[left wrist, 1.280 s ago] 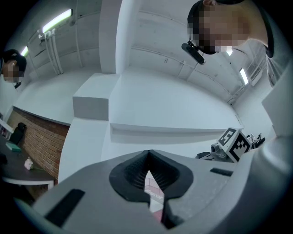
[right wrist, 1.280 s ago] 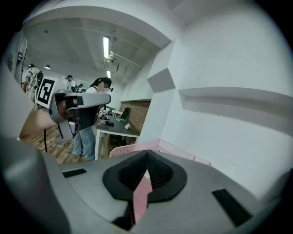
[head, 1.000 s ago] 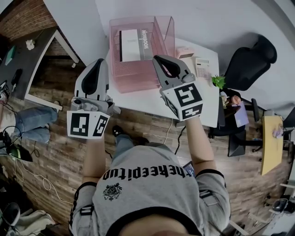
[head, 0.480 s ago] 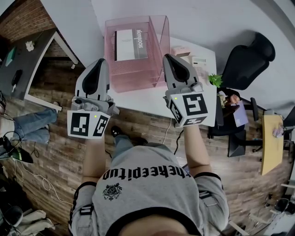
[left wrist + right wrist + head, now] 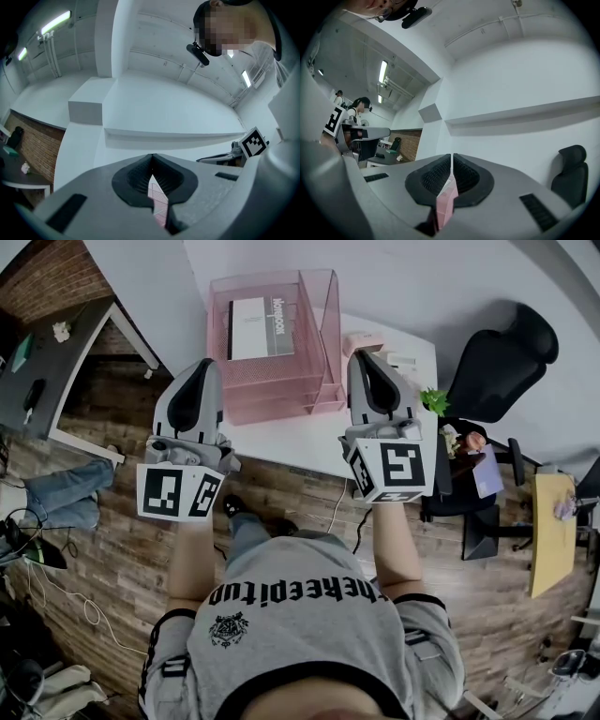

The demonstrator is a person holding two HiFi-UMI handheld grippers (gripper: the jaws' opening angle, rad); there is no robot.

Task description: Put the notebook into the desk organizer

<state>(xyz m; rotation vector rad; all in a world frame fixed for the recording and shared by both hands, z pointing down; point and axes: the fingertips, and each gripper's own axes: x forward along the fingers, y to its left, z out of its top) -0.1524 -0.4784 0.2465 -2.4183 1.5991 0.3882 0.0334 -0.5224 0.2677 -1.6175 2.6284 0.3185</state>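
Note:
The pink mesh desk organizer stands at the back of the white desk. The notebook, white with a dark spine, lies inside its top tray. My left gripper hovers at the organizer's front left corner, shut and empty. My right gripper hovers just right of the organizer, also shut with nothing in it. In the left gripper view the left gripper has its jaws touching, and a strip of pink mesh shows below them. In the right gripper view the right gripper has its jaws closed above a pink object on the desk.
On the desk, right of the organizer, sit a small pink box, a white device and a green plant. A black office chair stands at the right, a dark desk at the left. Wooden floor lies below.
My right gripper has swung from in front of the organizer to its right side and risen a little. The left gripper has hardly shifted. Both stay shut.

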